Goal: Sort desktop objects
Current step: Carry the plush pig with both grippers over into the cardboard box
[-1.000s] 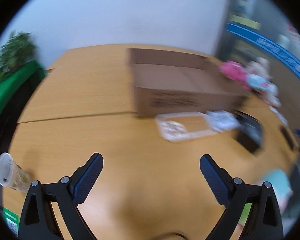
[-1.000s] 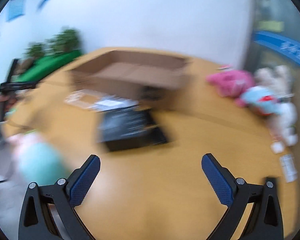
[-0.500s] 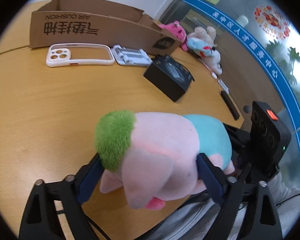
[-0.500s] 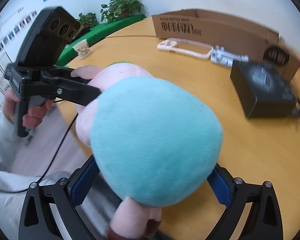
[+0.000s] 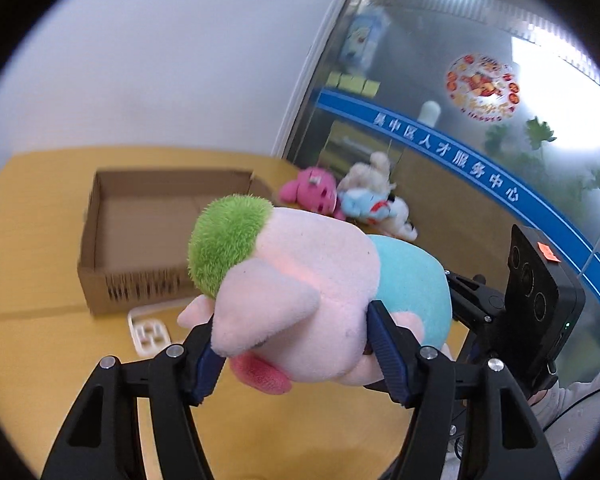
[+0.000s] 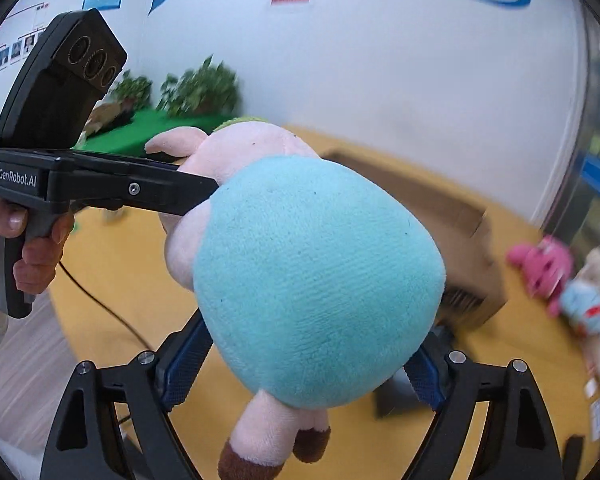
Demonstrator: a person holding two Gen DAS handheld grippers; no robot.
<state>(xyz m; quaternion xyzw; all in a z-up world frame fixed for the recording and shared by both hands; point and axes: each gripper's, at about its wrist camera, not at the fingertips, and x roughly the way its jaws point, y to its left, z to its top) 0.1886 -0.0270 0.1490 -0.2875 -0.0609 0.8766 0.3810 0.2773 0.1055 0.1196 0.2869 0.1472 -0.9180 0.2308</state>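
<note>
A plush pig (image 5: 300, 280) with a pink head, green hair tuft and teal body (image 6: 320, 280) is held in the air above the wooden table (image 5: 28, 280). My left gripper (image 5: 296, 356) is shut on its pink head. My right gripper (image 6: 300, 364) is shut on its teal body, with the brown-hoofed legs hanging below. Each gripper shows in the other's view: the right one in the left wrist view (image 5: 532, 304) and the left one in the right wrist view (image 6: 100, 188). An open cardboard box (image 5: 148, 236) stands on the table behind the pig.
A white phone case (image 5: 148, 332) lies in front of the box. A pink plush (image 5: 312, 196), a blue one (image 5: 364, 208) and a white one lie at the table's far right by a glass wall. A black box (image 6: 396, 396) sits below the pig. Green plants (image 6: 196, 92) stand at the far left.
Both grippers have lifted the plush pig off the table's near edge and swung toward the cardboard box. One second ago both were open and empty.
</note>
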